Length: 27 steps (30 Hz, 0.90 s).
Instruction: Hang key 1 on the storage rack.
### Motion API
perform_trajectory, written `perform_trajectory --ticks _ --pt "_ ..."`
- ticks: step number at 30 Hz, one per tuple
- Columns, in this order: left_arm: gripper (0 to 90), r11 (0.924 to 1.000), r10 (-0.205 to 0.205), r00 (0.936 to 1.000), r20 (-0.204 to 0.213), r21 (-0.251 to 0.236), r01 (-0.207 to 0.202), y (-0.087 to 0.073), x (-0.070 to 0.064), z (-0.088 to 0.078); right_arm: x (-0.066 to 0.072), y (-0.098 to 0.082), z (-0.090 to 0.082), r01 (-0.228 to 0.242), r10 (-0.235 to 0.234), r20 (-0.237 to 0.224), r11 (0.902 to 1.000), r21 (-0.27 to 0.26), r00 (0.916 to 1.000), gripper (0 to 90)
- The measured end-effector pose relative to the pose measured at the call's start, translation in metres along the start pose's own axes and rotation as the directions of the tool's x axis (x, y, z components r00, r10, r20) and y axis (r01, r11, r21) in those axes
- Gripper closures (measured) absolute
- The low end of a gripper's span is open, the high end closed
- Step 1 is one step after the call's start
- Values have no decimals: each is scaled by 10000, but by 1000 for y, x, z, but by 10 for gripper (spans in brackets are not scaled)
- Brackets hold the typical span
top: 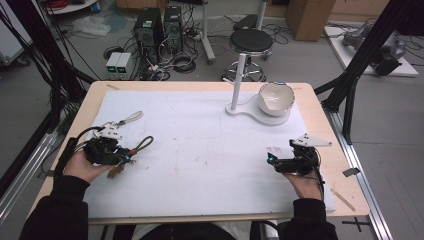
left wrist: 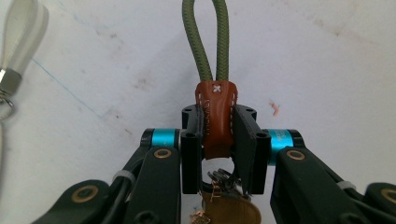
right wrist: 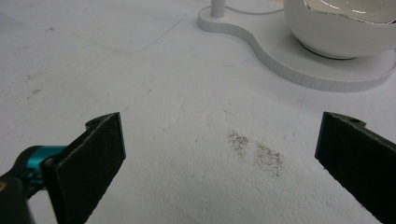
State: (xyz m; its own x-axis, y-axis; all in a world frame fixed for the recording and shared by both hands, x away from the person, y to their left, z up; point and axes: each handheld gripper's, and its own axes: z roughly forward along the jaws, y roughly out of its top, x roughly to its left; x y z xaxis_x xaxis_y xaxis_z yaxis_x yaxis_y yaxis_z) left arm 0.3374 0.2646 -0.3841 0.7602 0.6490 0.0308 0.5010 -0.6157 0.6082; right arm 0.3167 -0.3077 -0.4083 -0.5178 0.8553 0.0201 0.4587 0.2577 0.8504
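Here the left gripper (left wrist: 218,140) has its jaws closed narrow on the brown leather tab (left wrist: 216,116) of a keychain, the pads pressing it from both sides. From the tab a green cord loop (left wrist: 205,37) runs forward over the white mat (top: 200,150), and below the jaws a metal ring and a brass-coloured tag (left wrist: 229,207) hang. In the high view that gripper sits at the mat's left edge, with the cord loop (top: 144,143) pointing toward the middle. Just beyond it lies a second strap, pale, with a metal clasp (top: 131,118). The right gripper (right wrist: 219,158) has its jaws standing wide apart with nothing between them, low over the mat at the right side. Farther off, at the table's far right, a white bowl (top: 275,98) rests on the base of a white stand (top: 245,111)
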Motion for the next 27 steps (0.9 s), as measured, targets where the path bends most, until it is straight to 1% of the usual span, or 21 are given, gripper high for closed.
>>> perform_trajectory --ticks 2,3,5,6,7,9,10,11,13,14,15,16,17,18,19,20,21,23,25,26,27 --pt "733 10000 42 10000 -30 -65 -43 2 1 -1 0 0 0 -26 26 -21 10000 -5 10000 7" --pt "733 9997 23 10000 -21 -251 -23 5 2 -4 0 0 -1 -71 71 -9 10000 -7 10000 7" --pt "733 9995 38 10000 25 -301 -38 7 3 -5 -1 0 -1 -79 79 -8 10000 -35 10000 7" --pt "733 9989 124 9999 -79 -456 -128 12 3 -8 -1 0 -1 -76 76 -20 10000 -36 10000 7" --pt "733 9989 124 9999 -79 -456 -128 12 3 -8 -1 0 -1 -76 76 -20 10000 -36 10000 7" --pt "733 9975 219 9997 -71 -670 -223 21 3 -10 0 0 -1 -79 79 14 10000 -39 10000 7" --pt "733 9975 219 9997 -71 -670 -223 21 3 -10 0 0 0 -47 47 -6 10000 -29 10000 7" --pt "733 9971 357 9993 -117 -668 -364 29 2 -10 0 0 0 -34 34 9 10000 13 10000 7" --pt "733 9957 466 9989 -68 -796 -470 38 1 -9 0 0 1 -4 4 20 10000 74 10000 7" --pt "733 9957 466 9989 -68 -796 -470 38 1 -9 0 0 2 7 -7 25 10000 77 10000 7" --pt "733 9947 571 9984 -50 -851 -574 47 0 -9 0 0 2 -26 25 35 9999 111 10000 7" --pt "733 9941 759 9971 -18 -776 -758 52 0 -9 0 0 2 -29 28 56 9999 130 10000 7" --pt "732 9936 843 9964 -19 -755 -842 56 -1 -9 -1 0 2 -46 45 84 9999 131 10000 7" --pt "733 9936 843 9964 -19 -755 -842 56 -1 -9 -1 0 2 -46 45 84 9999 131 10000 7" --pt "733 9926 959 9954 -66 -748 -961 64 -2 -9 -2 -1 1 -140 140 66 9999 98 9999 7" --pt "733 9926 959 9954 -66 -748 -961 64 -2 -9 -2 -1 1 -140 140 66 9999 98 9999 7" --pt "733 9912 1064 9943 -92 -779 -1068 72 -3 -8 -4 -1 0 -179 179 76 9998 39 9998 7" --pt "733 9904 1077 9942 -10 -870 -1074 79 -4 -9 -4 -2 0 -226 226 81 9997 5 9997 7" --pt "733 9895 1170 9931 -35 -850 -1168 85 -5 -9 -5 -2 -1 -184 184 78 9998 12 9998 7" --pt "733 9895 1170 9931 -35 -850 -1168 85 -5 -9 -5 -2 0 -155 156 96 9999 -15 9998 7" --pt "733 9886 1220 9925 34 -892 -1212 91 -5 -9 -5 -2 0 -159 159 98 9999 -14 9998 7"
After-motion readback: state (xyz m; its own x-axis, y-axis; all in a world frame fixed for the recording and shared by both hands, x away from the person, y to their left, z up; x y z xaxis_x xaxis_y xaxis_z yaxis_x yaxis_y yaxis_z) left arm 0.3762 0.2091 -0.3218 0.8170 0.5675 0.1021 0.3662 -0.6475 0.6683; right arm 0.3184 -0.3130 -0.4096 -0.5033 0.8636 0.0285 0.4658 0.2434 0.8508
